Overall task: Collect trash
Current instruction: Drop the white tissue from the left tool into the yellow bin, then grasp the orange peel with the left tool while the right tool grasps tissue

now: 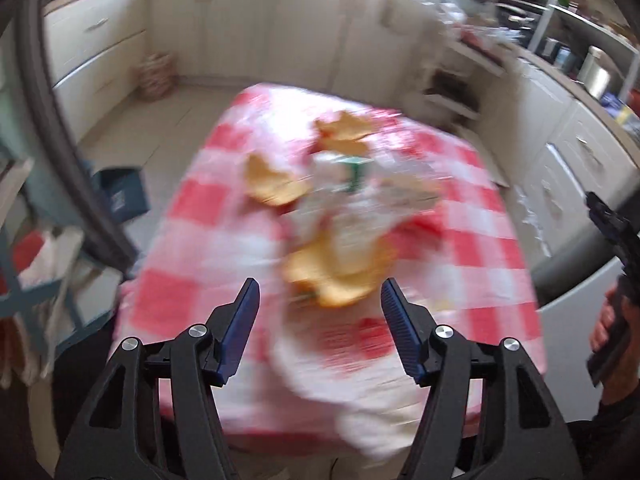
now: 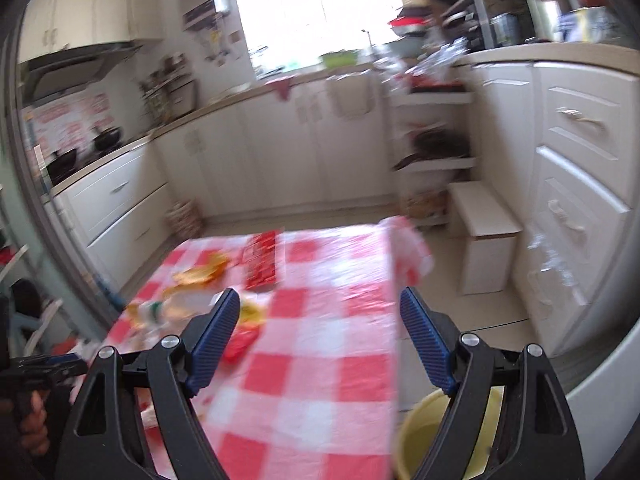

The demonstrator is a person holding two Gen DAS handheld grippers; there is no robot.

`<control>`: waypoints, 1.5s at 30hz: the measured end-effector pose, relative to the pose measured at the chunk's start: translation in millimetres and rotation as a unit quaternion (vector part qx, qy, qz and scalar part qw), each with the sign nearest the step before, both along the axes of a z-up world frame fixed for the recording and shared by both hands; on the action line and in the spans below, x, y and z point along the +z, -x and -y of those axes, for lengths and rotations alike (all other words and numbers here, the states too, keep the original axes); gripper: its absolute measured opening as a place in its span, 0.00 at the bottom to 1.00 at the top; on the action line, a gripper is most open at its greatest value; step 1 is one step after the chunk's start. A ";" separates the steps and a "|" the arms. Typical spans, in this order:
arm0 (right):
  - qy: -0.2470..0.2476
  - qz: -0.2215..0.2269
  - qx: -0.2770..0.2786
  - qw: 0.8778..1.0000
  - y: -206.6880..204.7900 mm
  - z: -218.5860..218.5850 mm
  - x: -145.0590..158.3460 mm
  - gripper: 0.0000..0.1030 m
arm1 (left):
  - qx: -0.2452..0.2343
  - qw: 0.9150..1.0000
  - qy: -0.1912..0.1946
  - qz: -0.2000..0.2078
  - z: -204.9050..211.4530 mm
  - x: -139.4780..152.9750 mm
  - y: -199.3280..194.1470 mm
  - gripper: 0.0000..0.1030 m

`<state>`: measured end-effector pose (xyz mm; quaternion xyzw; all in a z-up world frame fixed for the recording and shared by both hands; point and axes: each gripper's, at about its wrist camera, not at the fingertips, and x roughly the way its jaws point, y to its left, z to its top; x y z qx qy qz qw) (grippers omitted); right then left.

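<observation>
Trash sits scattered on the worktop (image 1: 472, 216), a glossy red-and-white checked plastic cloth over a small table, heavily motion-blurred in the left wrist view. Left gripper (image 1: 318, 298) low centre of frame, black plastic arms with steel pivot pins and ribbed blue pads, spread apart with nothing between them. Just above it a crumpled orange-yellow peel (image 1: 340, 276), curled and shell-like. Two more peels further up: one (image 1: 272, 182) centre left, one (image 1: 344, 132) upper centre, both ragged-edged. Between them a clear crinkly wrapper (image 1: 344, 172) with a green patch, too blurred to identify. Blue bin (image 1: 120, 192) on the floor at left edge of the worktop.

Right gripper (image 2: 320, 310), same build, spread wide and empty, over the near right part of the cloth in the right wrist view. Flat red packet (image 2: 262, 262), rectangular, lies upper centre of the cloth. Small crumpled red wrapper (image 2: 240, 342) just beside the left blue pad. Yellow round bucket (image 2: 416, 432), smooth plastic, on the floor lower right, partly behind the gripper arm. White cube stool (image 2: 484, 236) at right, cream cabinets behind.
</observation>
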<state>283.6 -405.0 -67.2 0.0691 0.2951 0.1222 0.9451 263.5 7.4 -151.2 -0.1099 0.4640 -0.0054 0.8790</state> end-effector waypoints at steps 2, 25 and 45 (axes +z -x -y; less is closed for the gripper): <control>-0.021 -0.024 0.054 0.998 -5.7 -30.6 -8.6 0.77 | 0.024 0.999 0.014 -0.019 -25.8 -14.6 2.0 0.58; 0.065 -0.125 0.249 0.958 -50.2 -219.3 -90.0 0.13 | -0.033 0.997 0.017 -0.065 5.0 -63.6 -9.0 0.57; 0.079 -0.151 0.254 0.952 -52.7 -232.4 -97.0 0.11 | -0.017 0.999 0.000 -0.037 -21.9 -32.1 -17.7 0.57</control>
